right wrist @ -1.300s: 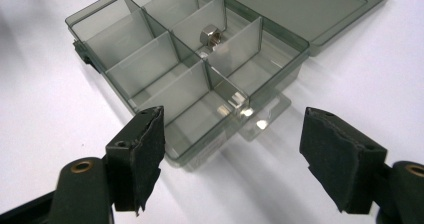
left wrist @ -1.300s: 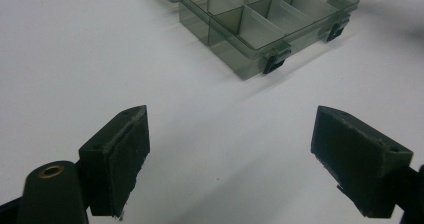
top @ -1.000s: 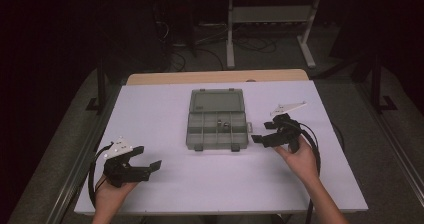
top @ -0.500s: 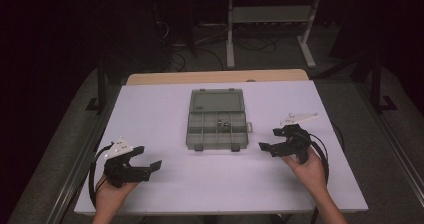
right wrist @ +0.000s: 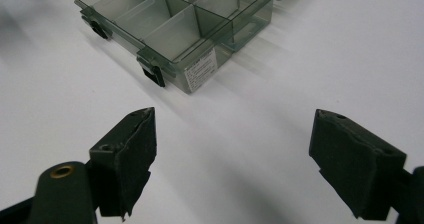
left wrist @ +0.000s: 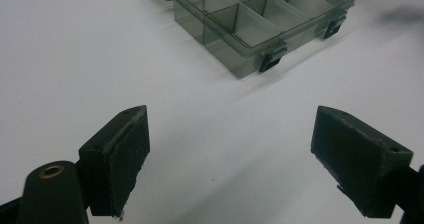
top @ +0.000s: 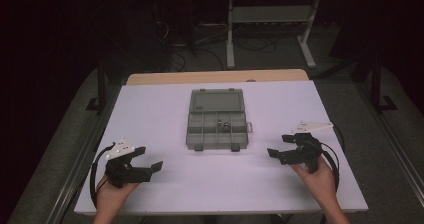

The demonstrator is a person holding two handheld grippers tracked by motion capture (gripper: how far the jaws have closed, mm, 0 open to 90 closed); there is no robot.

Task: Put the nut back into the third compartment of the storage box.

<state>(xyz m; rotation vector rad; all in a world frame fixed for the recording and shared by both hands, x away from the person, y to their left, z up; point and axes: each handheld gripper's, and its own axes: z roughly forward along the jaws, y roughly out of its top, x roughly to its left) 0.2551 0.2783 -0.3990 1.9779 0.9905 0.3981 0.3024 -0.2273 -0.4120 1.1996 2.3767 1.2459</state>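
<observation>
- High view: a smoky-grey compartment box (top: 218, 119) lies open mid-worktop (top: 150, 109), lid folded back, small metal parts (top: 223, 125) in a middle cell. The left gripper (top: 148, 160) and right gripper (top: 276, 146) rest to either side, well apart from it.
- Left gripper view: fingers (left wrist: 117, 159) released, nothing between; the box's latched front corner lies ahead.
- Right gripper view: fingers (right wrist: 127, 159) have just been opening, empty.
- Judgement: work on the box looks paused; next, reaching in to close the lid.

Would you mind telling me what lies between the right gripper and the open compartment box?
Nothing: in the right gripper view, only bare white table lies between the open right gripper and the box. The high view shows the same gap.
</observation>
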